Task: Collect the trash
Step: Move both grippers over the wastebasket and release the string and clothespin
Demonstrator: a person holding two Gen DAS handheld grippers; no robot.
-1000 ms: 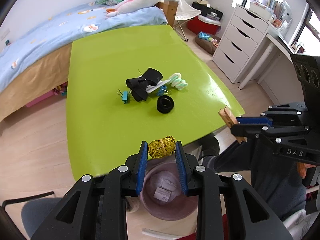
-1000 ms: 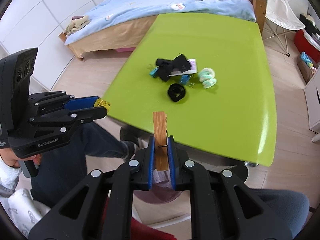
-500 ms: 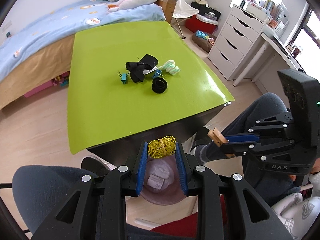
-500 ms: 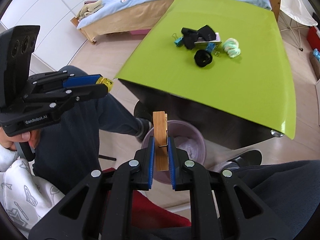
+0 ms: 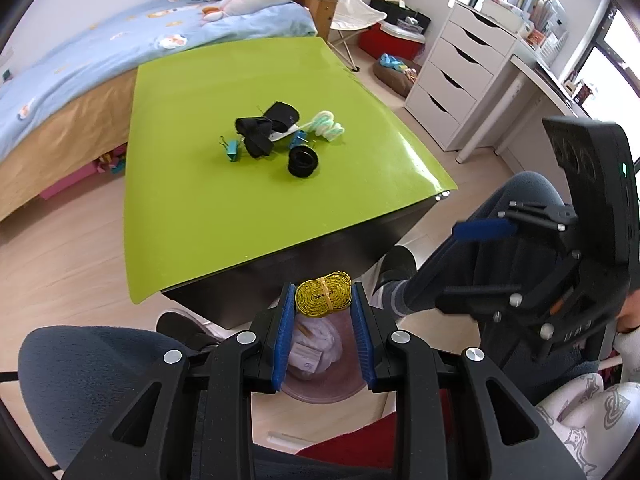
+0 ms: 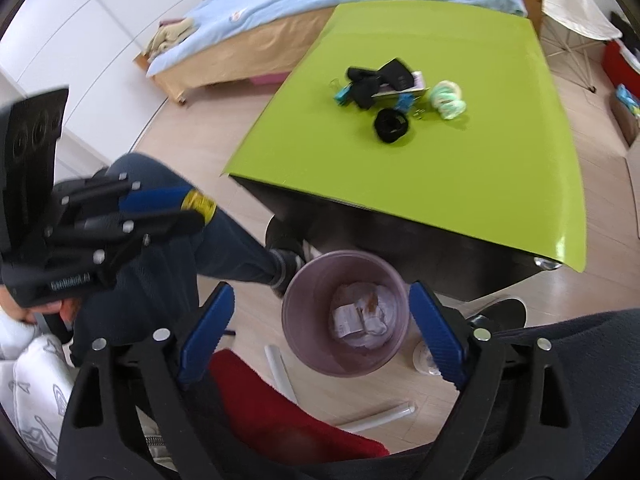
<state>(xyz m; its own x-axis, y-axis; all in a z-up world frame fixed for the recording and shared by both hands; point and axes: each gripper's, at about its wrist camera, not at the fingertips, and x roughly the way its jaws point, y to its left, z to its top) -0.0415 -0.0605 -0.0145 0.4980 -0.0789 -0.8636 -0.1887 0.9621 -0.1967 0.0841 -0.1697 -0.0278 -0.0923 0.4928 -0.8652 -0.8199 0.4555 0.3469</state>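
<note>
My left gripper (image 5: 323, 293) is shut on a yellow rolled tape measure (image 5: 323, 289) and hangs above the purple bin (image 5: 336, 384) on the floor. My right gripper (image 6: 320, 291) is over the same bin (image 6: 308, 344); its jaws are opening and nothing is between them. A wooden clothespin (image 6: 370, 303) lies in the bin among white paper scraps. On the green table (image 5: 200, 200) sit a black cloth (image 5: 256, 136), blue binder clips (image 5: 233, 151), a black roll (image 5: 303, 162) and a mint hair tie (image 5: 328, 125).
The table's dark front edge (image 6: 400, 236) stands just behind the bin. A person's legs in dark trousers (image 6: 224, 248) flank the bin. A bed (image 5: 80, 64) lies beyond the table and white drawers (image 5: 460, 76) stand to the right.
The right gripper has opened and the wooden clothespin it held now lies in the bin. Both grippers have drawn back from the table to above the bin.
</note>
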